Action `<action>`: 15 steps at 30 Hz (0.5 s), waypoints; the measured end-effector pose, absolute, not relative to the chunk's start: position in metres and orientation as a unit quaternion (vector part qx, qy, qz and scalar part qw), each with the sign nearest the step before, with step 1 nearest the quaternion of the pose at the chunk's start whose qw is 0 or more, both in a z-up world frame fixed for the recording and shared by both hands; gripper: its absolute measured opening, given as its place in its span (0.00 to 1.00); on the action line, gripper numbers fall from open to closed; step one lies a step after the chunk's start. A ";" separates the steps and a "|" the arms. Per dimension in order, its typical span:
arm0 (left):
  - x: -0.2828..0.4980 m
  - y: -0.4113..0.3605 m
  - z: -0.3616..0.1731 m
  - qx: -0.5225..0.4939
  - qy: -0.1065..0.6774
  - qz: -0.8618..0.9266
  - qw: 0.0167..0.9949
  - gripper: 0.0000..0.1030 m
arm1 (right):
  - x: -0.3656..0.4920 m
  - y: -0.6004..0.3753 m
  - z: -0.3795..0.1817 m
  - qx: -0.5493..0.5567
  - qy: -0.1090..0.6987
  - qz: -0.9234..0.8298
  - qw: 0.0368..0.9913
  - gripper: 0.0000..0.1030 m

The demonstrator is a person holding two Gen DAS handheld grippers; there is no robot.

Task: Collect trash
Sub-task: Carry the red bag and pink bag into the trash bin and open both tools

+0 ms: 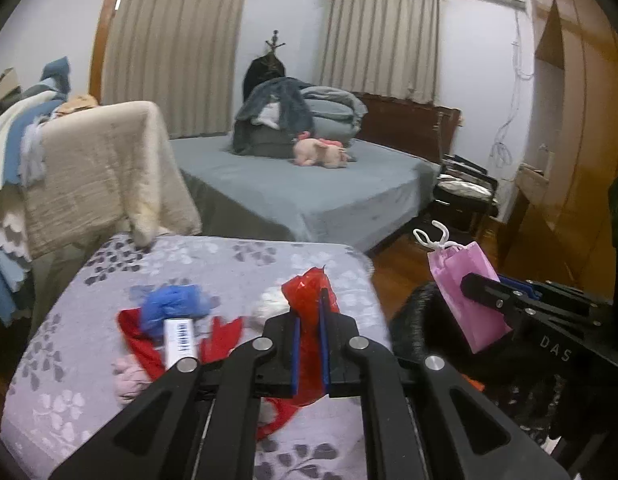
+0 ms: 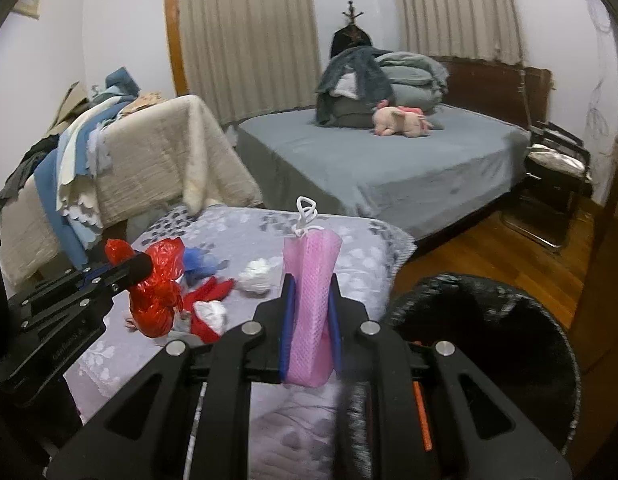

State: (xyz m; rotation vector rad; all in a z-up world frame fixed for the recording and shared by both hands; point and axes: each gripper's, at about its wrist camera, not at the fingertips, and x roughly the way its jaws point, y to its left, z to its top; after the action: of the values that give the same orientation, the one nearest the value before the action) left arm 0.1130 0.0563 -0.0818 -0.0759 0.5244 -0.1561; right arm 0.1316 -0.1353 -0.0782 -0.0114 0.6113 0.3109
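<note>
My left gripper (image 1: 309, 308) is shut on a crumpled red plastic bag (image 1: 307, 294), held above a lilac floral-covered surface (image 1: 229, 256); the right wrist view shows the same red bag (image 2: 157, 296) in the left gripper (image 2: 139, 266). My right gripper (image 2: 311, 292) is shut on a small pink gift bag (image 2: 311, 280) with white cord handles, also lifted; from the left it appears as the pink bag (image 1: 465, 292) in the right gripper (image 1: 475, 284). Left lying on the cover are a blue plastic wad (image 1: 175, 308), red cloth (image 1: 139, 340), a white barcoded packet (image 1: 181, 340) and white crumpled paper (image 2: 257, 274).
A round black bin (image 2: 489, 320) with a dark opening stands right of the covered surface, over wooden floor (image 2: 489, 248). Behind are a cream-draped piece of furniture (image 2: 157, 160) with piled fabrics, a grey bed (image 2: 389, 160) with a pink plush toy (image 2: 401, 120), and a black chair (image 2: 557, 168).
</note>
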 end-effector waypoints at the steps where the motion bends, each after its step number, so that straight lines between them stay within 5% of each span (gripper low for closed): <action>1: 0.114 0.051 -0.081 -0.036 0.258 -0.083 0.962 0.07 | 0.131 -0.141 -0.078 -0.004 0.299 0.147 0.943 0.14; 15: 0.132 -0.054 -0.085 -0.014 0.264 -0.196 0.944 0.07 | 0.118 -0.244 -0.088 0.012 0.307 0.035 0.951 0.14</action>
State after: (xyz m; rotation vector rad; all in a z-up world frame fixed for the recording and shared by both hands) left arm 0.1319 -0.0542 -0.0847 -0.0278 0.5386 -0.3989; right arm 0.1176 -0.2440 -0.0885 0.0242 0.6242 0.0717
